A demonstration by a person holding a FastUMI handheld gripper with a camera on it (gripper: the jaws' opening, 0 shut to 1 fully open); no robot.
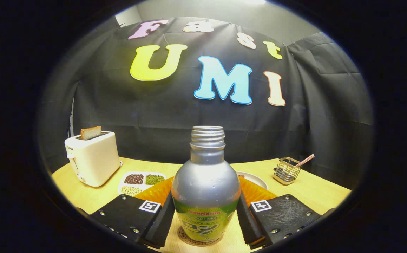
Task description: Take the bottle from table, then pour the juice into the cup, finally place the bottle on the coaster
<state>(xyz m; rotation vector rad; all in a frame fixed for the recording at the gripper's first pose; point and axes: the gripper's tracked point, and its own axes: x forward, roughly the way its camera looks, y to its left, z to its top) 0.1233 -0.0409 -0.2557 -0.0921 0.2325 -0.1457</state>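
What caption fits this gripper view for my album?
Gripper fingers flank an uncapped silver bottle standing on a round coaster on the wooden table.

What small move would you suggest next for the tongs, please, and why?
Probably open the tongs and back away: the uncapped bottle stands upright between them, its base apparently on the round coaster, so the last step looks done.

Bottle point(206, 191) upright on coaster point(199, 240) btwn gripper point(206, 221) fingers, toaster point(92, 158) behind-left w/ tray point(140, 182) beside it, plate point(256, 180) behind bottle, basket point(287, 170) behind-right.
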